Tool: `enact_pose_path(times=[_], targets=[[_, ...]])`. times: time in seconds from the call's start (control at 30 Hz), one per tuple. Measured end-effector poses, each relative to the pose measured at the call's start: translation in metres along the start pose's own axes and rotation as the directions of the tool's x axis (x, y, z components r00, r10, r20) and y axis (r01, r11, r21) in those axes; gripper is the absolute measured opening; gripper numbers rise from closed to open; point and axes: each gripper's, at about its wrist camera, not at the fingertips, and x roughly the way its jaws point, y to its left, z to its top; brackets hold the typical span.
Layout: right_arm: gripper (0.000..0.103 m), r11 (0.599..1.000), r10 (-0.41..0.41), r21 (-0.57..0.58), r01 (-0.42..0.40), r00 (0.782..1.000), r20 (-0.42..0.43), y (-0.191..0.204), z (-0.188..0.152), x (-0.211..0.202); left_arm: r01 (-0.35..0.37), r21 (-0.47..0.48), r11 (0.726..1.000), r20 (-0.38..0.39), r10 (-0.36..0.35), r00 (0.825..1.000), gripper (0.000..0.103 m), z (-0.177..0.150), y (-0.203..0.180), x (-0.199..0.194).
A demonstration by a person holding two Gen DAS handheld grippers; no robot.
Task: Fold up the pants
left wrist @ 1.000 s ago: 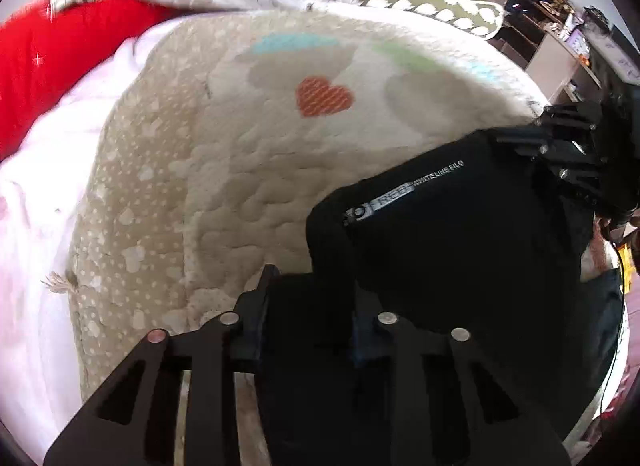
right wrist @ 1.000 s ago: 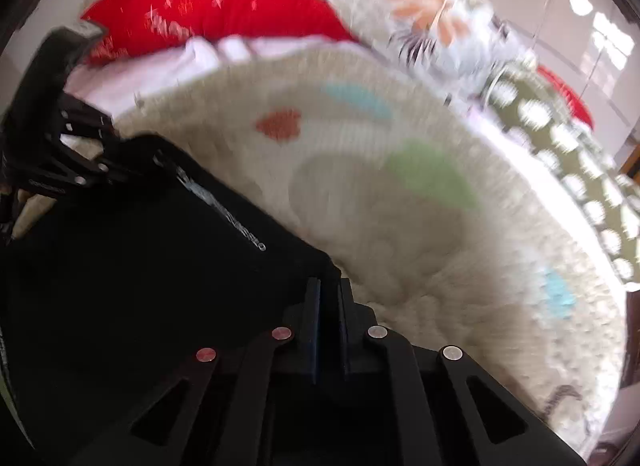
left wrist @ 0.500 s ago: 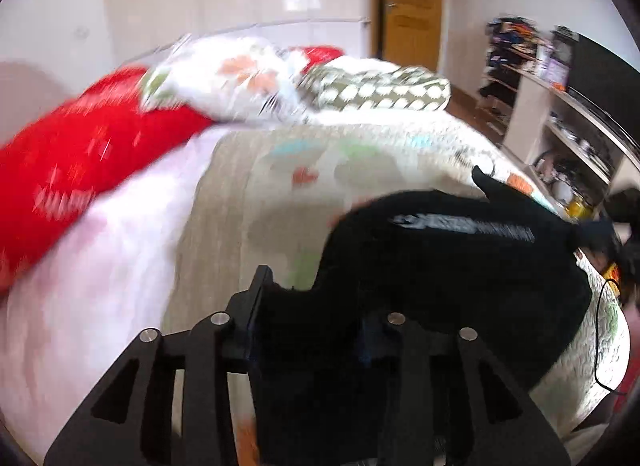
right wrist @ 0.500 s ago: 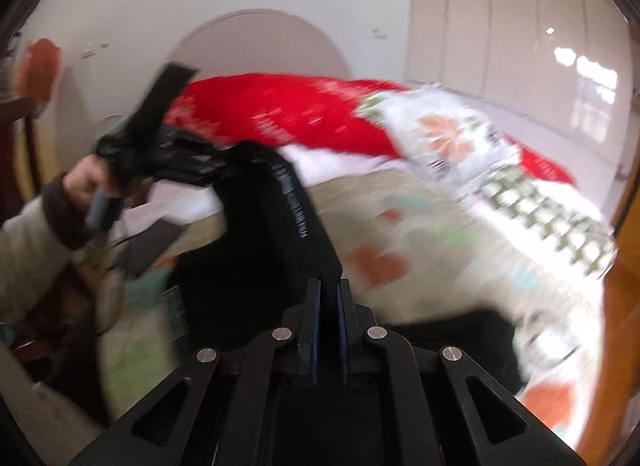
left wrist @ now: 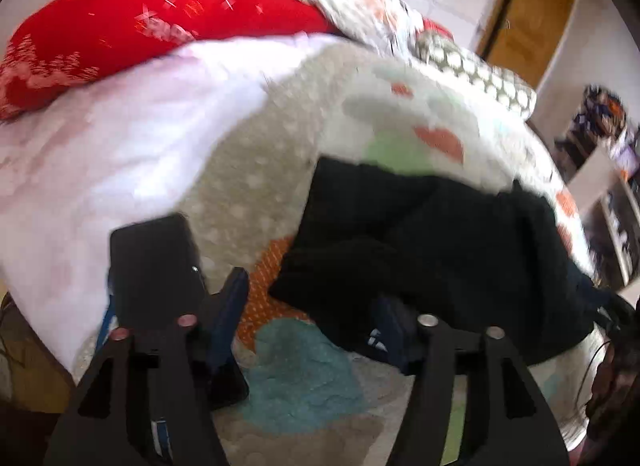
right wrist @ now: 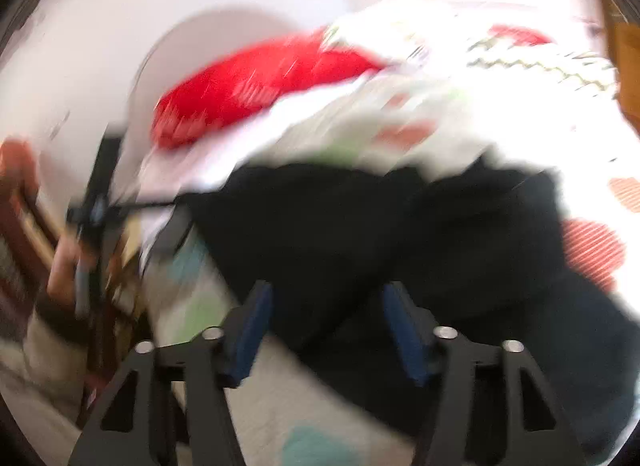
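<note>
The black pants (left wrist: 432,242) lie bunched on the quilted bedspread (left wrist: 280,153). My left gripper (left wrist: 312,314) is open, its fingers apart at the near edge of the pants; the right finger touches the fabric edge. In the blurred right wrist view the pants (right wrist: 380,234) spread across the middle. My right gripper (right wrist: 324,314) is open, its blue-padded fingers either side of the near pants edge. The left gripper shows blurred at the far left of the right wrist view (right wrist: 94,209).
A black phone (left wrist: 154,266) lies on the bed edge by my left finger. A red pillow (left wrist: 152,21), floral pillow (left wrist: 360,5) and dotted pillow (left wrist: 480,73) sit at the head. Shelves (left wrist: 616,193) stand right; a wooden door (left wrist: 528,13) is behind.
Both grippers were shut on the pants and lifted them; now both have opened and let go. The pants have dropped onto the bedspread in a bunched fold.
</note>
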Motion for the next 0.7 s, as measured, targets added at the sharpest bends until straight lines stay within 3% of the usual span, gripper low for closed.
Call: enact_pose_path(times=[0.13, 0.2, 0.33, 0.4, 0.47, 0.5, 0.6, 0.7], targets=[[0.063, 0.980, -0.193, 0.053, 0.192, 0.981, 0.012, -0.043, 0.052, 0.007, -0.012, -0.005, 1.000, 0.073, 0.013, 0.997, 0.062, 0.008, -0.014, -0.011], [0.063, 0.962, -0.260, 0.078, 0.262, 0.965, -0.034, -0.057, 0.072, 0.038, -0.040, 0.006, 0.999, 0.103, 0.039, 0.994, 0.063, 0.010, -0.020, -0.014], [0.061, 0.933, -0.310, 0.133, 0.333, 0.936, -0.167, -0.091, 0.094, 0.110, -0.133, 0.034, 0.991, 0.145, 0.127, 0.981, 0.067, 0.004, -0.012, -0.025], [0.051, 0.918, -0.339, 0.129, 0.375, 0.911, -0.235, -0.102, 0.095, 0.141, -0.175, 0.012, 0.985, 0.141, 0.171, 0.975, 0.070, 0.003, 0.002, -0.028], [0.013, 0.900, -0.408, 0.063, 0.431, 0.885, -0.224, -0.105, 0.093, 0.153, -0.179, -0.045, 0.983, 0.132, 0.184, 0.974, 0.070, 0.001, 0.022, -0.032], [0.011, 0.905, -0.407, 0.040, 0.424, 0.889, -0.212, -0.104, 0.094, 0.151, -0.169, -0.082, 0.982, 0.129, 0.178, 0.975, 0.070, 0.001, 0.032, -0.034], [0.007, 0.939, -0.304, 0.124, 0.320, 0.943, -0.134, -0.110, 0.094, 0.104, -0.119, -0.131, 0.984, 0.140, 0.137, 0.981, 0.070, 0.002, 0.038, -0.036], [0.007, 0.949, -0.284, 0.151, 0.278, 0.959, 0.019, -0.103, 0.078, 0.021, -0.051, -0.119, 0.992, 0.155, 0.069, 0.985, 0.070, 0.004, 0.022, -0.034]])
